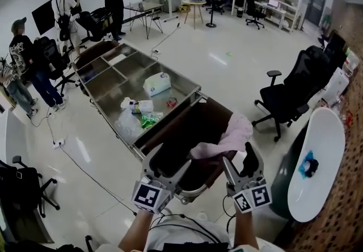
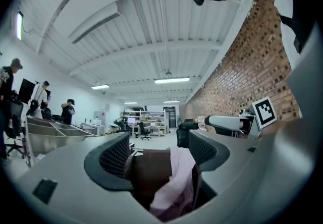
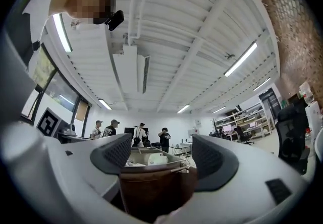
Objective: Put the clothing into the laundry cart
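The laundry cart (image 1: 190,129), a dark brown bag in a metal frame, stands right below me. Pink clothing (image 1: 231,135) lies draped over its right rim and hangs into it. My left gripper (image 1: 169,157) hovers open over the cart's near rim. In the left gripper view the brown cart (image 2: 149,167) and the pink clothing (image 2: 177,180) show beyond the open left gripper (image 2: 159,152), untouched by its pads. My right gripper (image 1: 237,154) is open just beside the clothing's near edge. In the right gripper view, only the cart (image 3: 151,187) shows past the right gripper (image 3: 160,155).
A steel table with compartments (image 1: 108,89) adjoins the cart's far side and holds a white bag (image 1: 157,83) and plastic wrappers (image 1: 139,112). A black office chair (image 1: 289,95) and a white oval table (image 1: 317,160) stand to the right. People stand at the far left.
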### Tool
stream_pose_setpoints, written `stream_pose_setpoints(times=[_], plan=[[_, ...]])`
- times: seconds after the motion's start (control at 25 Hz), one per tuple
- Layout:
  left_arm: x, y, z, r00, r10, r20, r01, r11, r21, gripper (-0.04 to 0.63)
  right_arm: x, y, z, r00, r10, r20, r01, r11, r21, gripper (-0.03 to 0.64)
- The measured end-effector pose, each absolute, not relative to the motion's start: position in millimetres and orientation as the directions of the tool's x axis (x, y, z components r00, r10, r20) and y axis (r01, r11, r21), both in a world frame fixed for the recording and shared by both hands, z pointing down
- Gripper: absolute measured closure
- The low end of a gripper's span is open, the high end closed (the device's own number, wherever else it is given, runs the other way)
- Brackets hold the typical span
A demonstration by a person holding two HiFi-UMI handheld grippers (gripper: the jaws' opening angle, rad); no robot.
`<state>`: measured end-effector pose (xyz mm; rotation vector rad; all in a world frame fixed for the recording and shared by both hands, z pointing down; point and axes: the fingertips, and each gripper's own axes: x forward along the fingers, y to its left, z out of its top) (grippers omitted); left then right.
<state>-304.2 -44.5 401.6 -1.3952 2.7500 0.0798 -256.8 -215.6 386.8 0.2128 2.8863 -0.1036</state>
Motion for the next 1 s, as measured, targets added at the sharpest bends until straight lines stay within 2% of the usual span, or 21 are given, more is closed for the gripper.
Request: stream_pose_setpoints(times=[0.24, 0.48, 1.0], plan=[[-312, -17, 402, -0.667, -0.741, -0.081, -0.744, 0.668, 0.009, 0.239, -283, -180, 397, -0.954, 0.215, -0.208, 0.224, 0.974, -0.022, 0.213], [-319, 10, 403, -0.742, -0.664, -0.092, -0.666, 0.746, -0.009, 0.238, -302, -170, 408, -0.967, 0.223, -0.126, 0.218, 0.975, 0.047, 0.216], [-316, 33, 405, -0.779, -0.621, -0.085, -0.623, 0.782, -0.009, 0.238, -311, -144, 412, -0.951, 0.288, -0.111, 0.286, 0.958, 0.03, 0.216]])
